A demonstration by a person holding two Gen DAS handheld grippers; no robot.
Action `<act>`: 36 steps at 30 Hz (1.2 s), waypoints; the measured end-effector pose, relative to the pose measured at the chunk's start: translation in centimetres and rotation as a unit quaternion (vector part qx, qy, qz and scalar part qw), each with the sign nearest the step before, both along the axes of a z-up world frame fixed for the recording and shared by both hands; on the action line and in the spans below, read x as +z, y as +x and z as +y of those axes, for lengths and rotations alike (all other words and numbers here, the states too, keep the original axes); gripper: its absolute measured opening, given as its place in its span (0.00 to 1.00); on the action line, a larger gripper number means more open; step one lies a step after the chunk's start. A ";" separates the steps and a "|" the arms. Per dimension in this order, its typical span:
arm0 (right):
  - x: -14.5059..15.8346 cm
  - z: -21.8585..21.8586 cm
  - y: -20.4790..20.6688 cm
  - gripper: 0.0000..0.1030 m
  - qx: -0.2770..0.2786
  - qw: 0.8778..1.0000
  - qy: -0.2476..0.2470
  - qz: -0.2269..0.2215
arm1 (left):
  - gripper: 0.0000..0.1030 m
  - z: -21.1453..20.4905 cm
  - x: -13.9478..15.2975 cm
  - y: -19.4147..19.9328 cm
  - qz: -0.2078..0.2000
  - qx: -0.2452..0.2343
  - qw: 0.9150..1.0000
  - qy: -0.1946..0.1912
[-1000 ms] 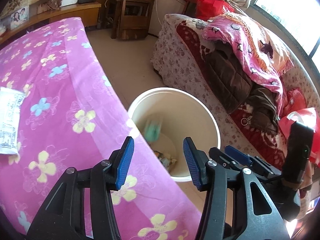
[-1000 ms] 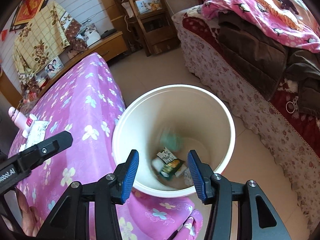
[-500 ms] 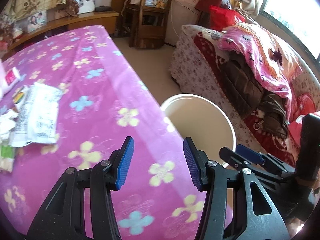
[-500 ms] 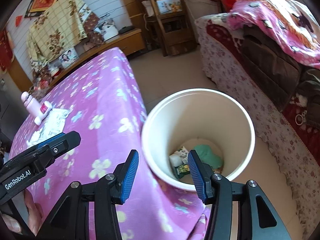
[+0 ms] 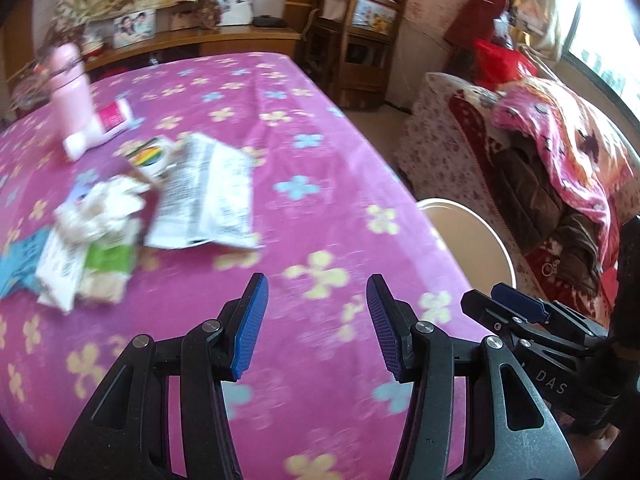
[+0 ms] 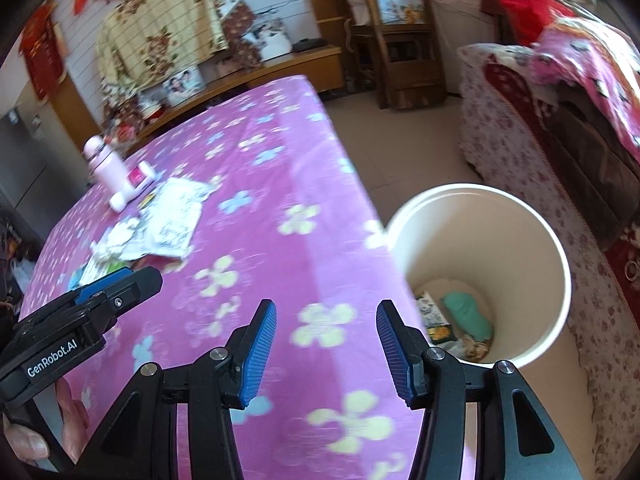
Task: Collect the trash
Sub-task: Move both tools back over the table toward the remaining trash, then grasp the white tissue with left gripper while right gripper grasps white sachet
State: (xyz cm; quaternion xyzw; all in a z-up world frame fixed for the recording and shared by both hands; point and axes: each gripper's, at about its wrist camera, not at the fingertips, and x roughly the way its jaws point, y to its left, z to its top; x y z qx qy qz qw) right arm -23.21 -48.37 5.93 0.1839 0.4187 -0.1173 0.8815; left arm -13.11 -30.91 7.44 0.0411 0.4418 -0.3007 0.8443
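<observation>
Trash: crumpled white paper wrappers and packets [image 5: 200, 196] now ahead-left of both empty, half-open fingers [image 5: 256, 320], swung off the cream round plastic bin [image 6: 480, 272] onto the pink flowered counter [image 5: 320, 200]; next pickup likely.

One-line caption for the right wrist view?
Empty open right tongs over the pink cloth, bin with trash alongside, wrappers still waiting.

**Around the pink table**

A pink flowered tablecloth [image 5: 304, 152] covers the table. On it a pink bottle [image 5: 72, 80] stands beside a lying white tube [image 5: 100, 130]. A wooden shelf unit [image 6: 396, 40] stands by the far wall, near a low wooden cabinet [image 6: 280, 68]. A pink blanket [image 5: 560, 136] and a brown coat [image 5: 532, 204] lie on a floral sofa [image 6: 516, 160].
</observation>
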 end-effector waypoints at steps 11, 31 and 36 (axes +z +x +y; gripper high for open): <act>-0.3 6.5 3.5 0.55 0.072 0.997 0.004 0.006 | 0.48 10.3 -0.5 3.9 0.018 0.095 0.995 0.002; -0.5 9.3 9.1 0.62 0.126 0.992 0.005 0.009 | 0.57 8.7 -2.7 13.9 0.002 0.099 0.991 0.086; -0.4 9.1 12.0 0.70 0.119 0.993 0.027 -0.003 | 0.21 9.5 -2.7 14.2 0.030 0.088 0.994 0.052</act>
